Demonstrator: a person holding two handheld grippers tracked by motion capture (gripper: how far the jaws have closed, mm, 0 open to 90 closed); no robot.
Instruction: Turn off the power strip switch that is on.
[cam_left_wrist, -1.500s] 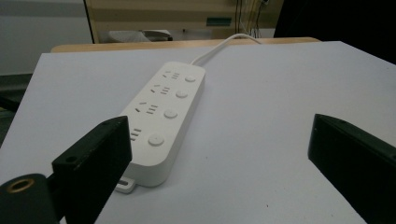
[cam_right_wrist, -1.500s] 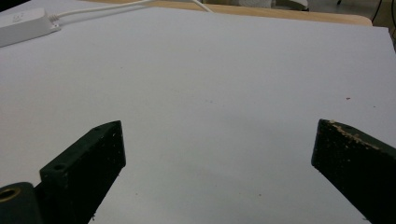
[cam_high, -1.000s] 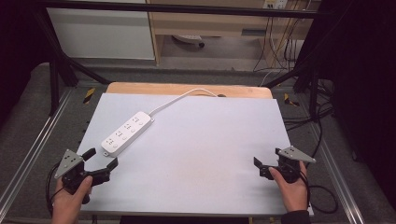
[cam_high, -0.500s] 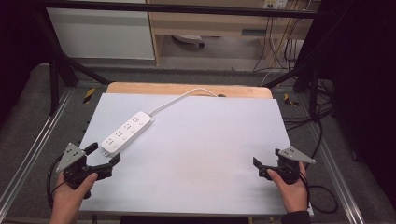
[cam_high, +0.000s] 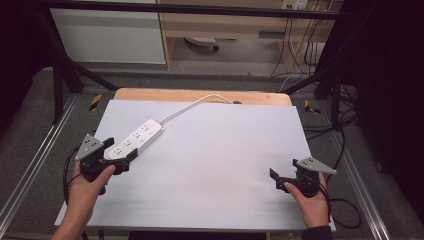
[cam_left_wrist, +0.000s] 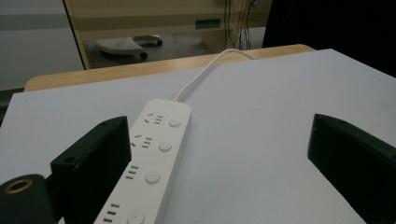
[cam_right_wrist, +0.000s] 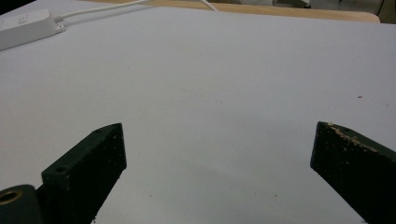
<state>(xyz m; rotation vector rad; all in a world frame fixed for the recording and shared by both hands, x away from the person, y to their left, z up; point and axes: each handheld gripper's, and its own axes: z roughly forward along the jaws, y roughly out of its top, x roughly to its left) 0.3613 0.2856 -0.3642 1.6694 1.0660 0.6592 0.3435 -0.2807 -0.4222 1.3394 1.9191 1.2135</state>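
**Left gripper at the near end of the power strip, nothing held yet**

While the left gripper (cam_high: 125, 159) sits at the near end of the white power strip (cam_high: 136, 140), its jaws stand wide apart and hold nothing. In the left gripper view the strip (cam_left_wrist: 152, 163) runs up between the jaws, lying close against one jaw, with a broad gap to the other. The strip lies flat and diagonal on the left half of the table (cam_high: 225, 150); its white cord (cam_high: 200, 102) leads off over the far edge.

The right gripper (cam_high: 276, 180) rests low near the right front of the table, well apart from the strip, jaws likewise wide open and empty. Its own view has bare table surface between the jaws, with the strip's end (cam_right_wrist: 25, 28) at the far corner.

Risks, as I judge them:
- The strip is off-centre between the jaws; closing now would let one jaw push it sideways before the other arrives, so it could skid or twist.
- The smooth casing could slip out of a grip taken at the very end.
- The cord may drag or go taut if the strip is pulled toward the person.

Writing: no brand or label readable. The strip's face shows socket slots and round buttons, nothing lettered.
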